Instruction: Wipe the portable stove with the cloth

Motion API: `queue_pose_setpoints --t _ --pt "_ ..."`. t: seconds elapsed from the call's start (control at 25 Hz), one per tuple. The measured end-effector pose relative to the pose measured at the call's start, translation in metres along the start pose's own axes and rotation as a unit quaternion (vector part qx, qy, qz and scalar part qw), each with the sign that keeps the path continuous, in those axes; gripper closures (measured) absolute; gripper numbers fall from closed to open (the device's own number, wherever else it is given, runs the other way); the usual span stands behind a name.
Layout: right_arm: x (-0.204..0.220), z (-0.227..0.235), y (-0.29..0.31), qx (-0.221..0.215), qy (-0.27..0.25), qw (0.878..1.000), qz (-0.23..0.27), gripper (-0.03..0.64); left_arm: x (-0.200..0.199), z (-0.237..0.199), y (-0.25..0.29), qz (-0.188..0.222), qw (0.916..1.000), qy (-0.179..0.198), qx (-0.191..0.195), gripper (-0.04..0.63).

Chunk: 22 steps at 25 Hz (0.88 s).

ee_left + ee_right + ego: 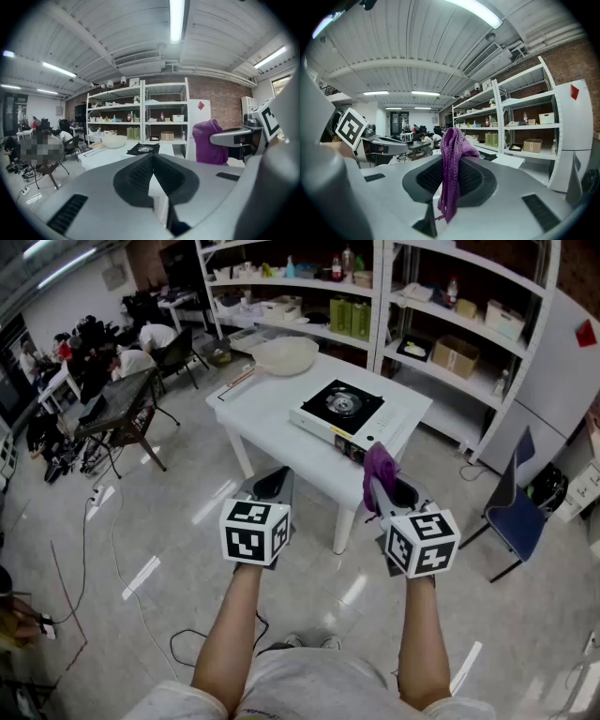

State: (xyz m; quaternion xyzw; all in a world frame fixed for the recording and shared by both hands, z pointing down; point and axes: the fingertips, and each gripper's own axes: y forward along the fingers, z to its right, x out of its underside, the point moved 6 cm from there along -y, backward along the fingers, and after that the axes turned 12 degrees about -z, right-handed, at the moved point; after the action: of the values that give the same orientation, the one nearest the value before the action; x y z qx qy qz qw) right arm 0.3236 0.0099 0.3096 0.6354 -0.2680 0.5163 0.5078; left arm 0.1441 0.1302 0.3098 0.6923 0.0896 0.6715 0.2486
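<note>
The right gripper (451,165) is seen with its jaws closed on a purple cloth (454,145), a loosely knitted fabric that is bunched above the jaws and hangs in a thin tail below them. In the head view the jaw tips are covered by the cloth, so the grip is read only from the right gripper view. The left gripper (153,159) is held just to its left, with its ribbed black pads brought together at the tips and nothing between them. Each gripper carries a cube with black-and-white square markers, and no letters are shown on them. Both are held in the air over the pale, glossy floor, near of the white table (272,409) and apart from it. The portable stove (339,411) is set on the table's right half, towards the near edge, well apart from the cloth. It is a flat rectangular box with a white body, a black top and a round metal burner. Its front face is partly hidden behind the cloth, and a small dark and red label there cannot be read. A wide, pale bowl (284,354) is placed at the table's far edge. White metal shelves (375,296) with boxes and bottles are seen beyond, their print too small to read.
</note>
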Motion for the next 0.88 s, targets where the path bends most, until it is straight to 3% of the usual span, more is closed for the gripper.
queue_pose_setpoints --t 0.52,0.88 --pt "0.007 0.017 0.030 -0.022 -0.001 1.000 -0.002 0.551 -0.004 0.004 0.035 -0.006 1.0000 0.000 0.002 0.592" --pt "-0.004 0.006 0.098 -0.024 0.001 1.000 -0.010 0.551 -0.009 -0.053 0.075 -0.010 0.9999 0.005 0.012 0.592"
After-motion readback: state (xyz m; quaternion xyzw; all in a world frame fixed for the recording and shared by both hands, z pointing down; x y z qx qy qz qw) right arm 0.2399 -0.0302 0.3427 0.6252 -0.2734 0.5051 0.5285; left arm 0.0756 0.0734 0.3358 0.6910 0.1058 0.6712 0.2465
